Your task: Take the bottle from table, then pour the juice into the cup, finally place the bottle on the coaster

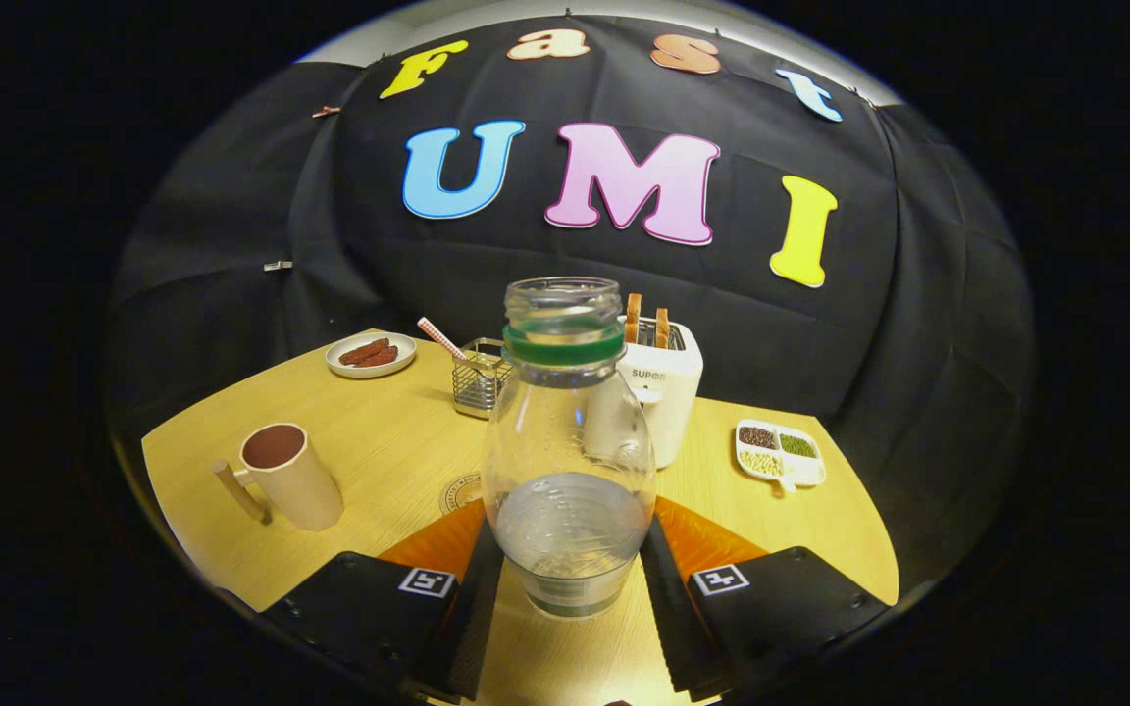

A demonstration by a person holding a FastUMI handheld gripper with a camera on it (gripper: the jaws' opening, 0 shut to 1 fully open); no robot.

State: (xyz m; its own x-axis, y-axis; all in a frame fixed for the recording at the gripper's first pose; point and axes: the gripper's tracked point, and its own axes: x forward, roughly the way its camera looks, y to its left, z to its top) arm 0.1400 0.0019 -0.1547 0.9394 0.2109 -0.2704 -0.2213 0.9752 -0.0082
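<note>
Bottle [568, 461] upright, uncapped, clamped between my fingers [472, 598] – gripper [570, 613] level over the table [379, 461]. One cup [288, 478] ahead-left, one coaster [459, 493] just beyond the fingers – one toaster [661, 387] behind.

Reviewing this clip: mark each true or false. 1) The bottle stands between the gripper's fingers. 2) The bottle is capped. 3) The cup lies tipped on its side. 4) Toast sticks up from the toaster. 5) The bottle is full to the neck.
1) True: the bottle stands between the fingers of the hand-held gripper, which press its lower sides.
2) False: its mouth is open, with just a green ring below.
3) False: the cup stands upright.
4) True: two slices rise from the toaster.
5) False: liquid fills just the lower part.
</note>
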